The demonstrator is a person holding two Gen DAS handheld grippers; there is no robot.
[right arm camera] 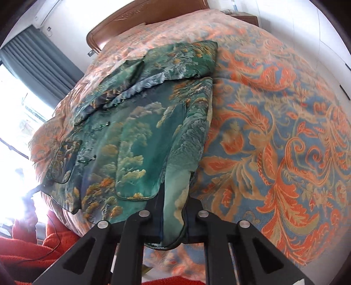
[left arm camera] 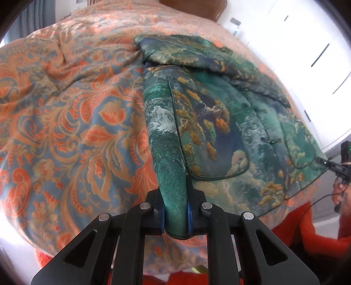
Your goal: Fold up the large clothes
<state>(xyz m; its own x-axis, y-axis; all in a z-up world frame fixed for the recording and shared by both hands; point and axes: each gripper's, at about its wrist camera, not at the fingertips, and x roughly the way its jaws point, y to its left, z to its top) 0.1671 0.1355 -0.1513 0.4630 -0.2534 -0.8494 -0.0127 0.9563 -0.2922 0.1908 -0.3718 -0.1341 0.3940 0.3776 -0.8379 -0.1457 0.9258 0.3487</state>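
A green jacket (left arm camera: 230, 114) (right arm camera: 131, 131) with a printed landscape of clouds and trees lies front up on the bed, its sleeves folded across the chest. My left gripper (left arm camera: 175, 197) is shut on the jacket's near hem corner, with a ridge of green cloth running up between its fingers. My right gripper (right arm camera: 173, 197) is shut on the other near hem corner, where the cloth hangs down through its jaws. In the left wrist view the right gripper (left arm camera: 342, 166) shows at the far right edge, held by a hand.
An orange and blue paisley bedspread (left arm camera: 65, 109) (right arm camera: 274, 131) covers the whole bed. A wooden headboard (right arm camera: 136, 19) stands at the far end. White cupboards (left arm camera: 318, 43) flank one side, a grey curtain (right arm camera: 43, 61) and a bright window the other. Red sleeves (left arm camera: 307, 236) (right arm camera: 33, 247) are nearest.
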